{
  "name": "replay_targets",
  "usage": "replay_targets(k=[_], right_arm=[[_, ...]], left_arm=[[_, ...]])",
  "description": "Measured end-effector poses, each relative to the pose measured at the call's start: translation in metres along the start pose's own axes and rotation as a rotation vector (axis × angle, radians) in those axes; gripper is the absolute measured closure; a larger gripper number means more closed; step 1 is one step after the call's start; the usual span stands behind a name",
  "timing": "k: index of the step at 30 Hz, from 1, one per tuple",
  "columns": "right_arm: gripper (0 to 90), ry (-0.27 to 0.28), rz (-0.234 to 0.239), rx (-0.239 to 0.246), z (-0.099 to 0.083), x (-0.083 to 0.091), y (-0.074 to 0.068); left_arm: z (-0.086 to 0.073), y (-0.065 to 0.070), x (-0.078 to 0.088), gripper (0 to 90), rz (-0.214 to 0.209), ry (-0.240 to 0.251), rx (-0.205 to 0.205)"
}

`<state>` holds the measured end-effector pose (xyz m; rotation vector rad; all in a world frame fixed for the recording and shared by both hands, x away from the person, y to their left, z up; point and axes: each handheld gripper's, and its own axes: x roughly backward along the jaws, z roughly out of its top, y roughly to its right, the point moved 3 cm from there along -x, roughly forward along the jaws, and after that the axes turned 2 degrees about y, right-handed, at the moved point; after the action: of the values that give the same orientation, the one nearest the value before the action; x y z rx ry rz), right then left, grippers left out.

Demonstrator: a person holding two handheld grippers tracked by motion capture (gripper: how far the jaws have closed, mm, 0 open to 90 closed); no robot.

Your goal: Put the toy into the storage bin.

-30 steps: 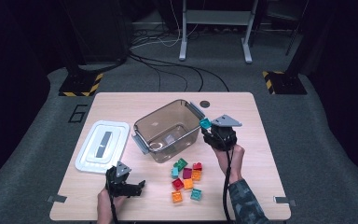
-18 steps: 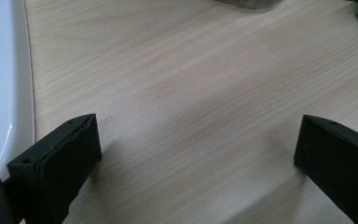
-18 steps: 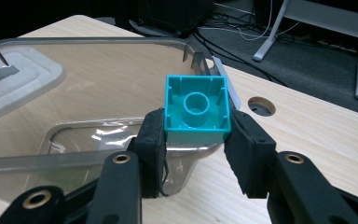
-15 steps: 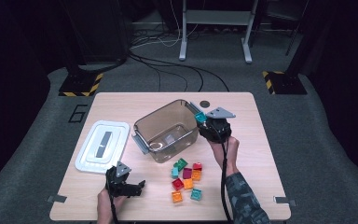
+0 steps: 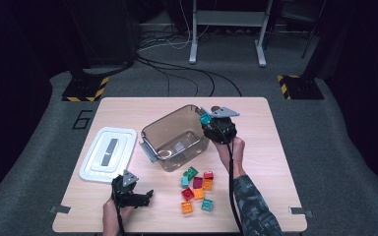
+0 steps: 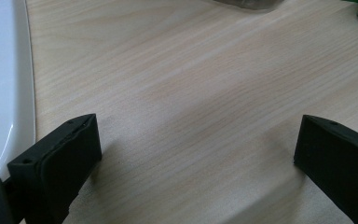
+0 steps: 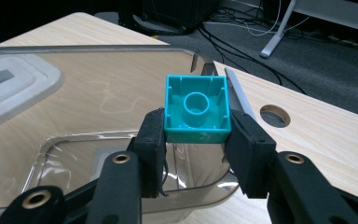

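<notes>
far left on my screen, the white lid [image 5: 108, 154] lies flat on the table [image 5: 275, 147], its edge also running down the left side of the left gripper view [image 6: 0, 93]. just below it in the high view sits my left gripper [image 5: 145, 195], low over bare wood near the front edge, and in its own view [image 6: 196, 154] the two black jaws stand wide apart with nothing between them, just wood grain. moving right, the clear bin [image 5: 177, 137] sits near the middle of the table, open side up, tilted a little askew to the table edges. in front of it, a loose cluster of coloured blocks [image 5: 197, 189] lies on the wood, red, orange, green and teal, close together. right of the bin, my right gripper [image 5: 206, 119] is at the bin's right rim, and its own view [image 7: 196, 135] shows the jaws clamped on a teal block [image 7: 196, 109], hollow underside facing the camera, held up over the bin's open interior [image 7: 98, 102]. in the high view that teal block [image 5: 205, 118] shows right at the rim.
</notes>
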<state>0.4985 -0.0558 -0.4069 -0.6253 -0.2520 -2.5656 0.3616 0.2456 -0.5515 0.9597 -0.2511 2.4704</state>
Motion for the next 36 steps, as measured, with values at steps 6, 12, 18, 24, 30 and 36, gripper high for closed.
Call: replay_targets(k=[6,12,18,24,30,36], right_arm=[[58.2,-0.022,0.006,0.000,-0.001,-0.007,0.000],[33.9,-0.024,0.021,-0.022,-0.002,-0.006,0.000],[15.7,0.011,0.033,-0.027,-0.002,0.011,0.001],[8.5,0.007,0.041,-0.021,-0.016,0.031,0.001],[7.2,-0.004,0.059,-0.016,-0.035,0.041,-0.004],[7.8,-0.065,0.081,-0.013,-0.071,0.045,-0.014]], left_arm=[[0.000,0.000,0.000,0.3,0.003,0.001,0.005],[0.000,0.000,0.000,0.3,0.003,0.001,0.007],[0.000,0.000,0.000,0.4,0.003,0.001,0.008],[0.000,0.000,0.000,0.4,0.004,0.001,0.008],[0.000,0.000,0.000,0.4,0.004,0.002,0.008],[0.000,0.000,0.000,0.4,0.003,0.001,0.008]])
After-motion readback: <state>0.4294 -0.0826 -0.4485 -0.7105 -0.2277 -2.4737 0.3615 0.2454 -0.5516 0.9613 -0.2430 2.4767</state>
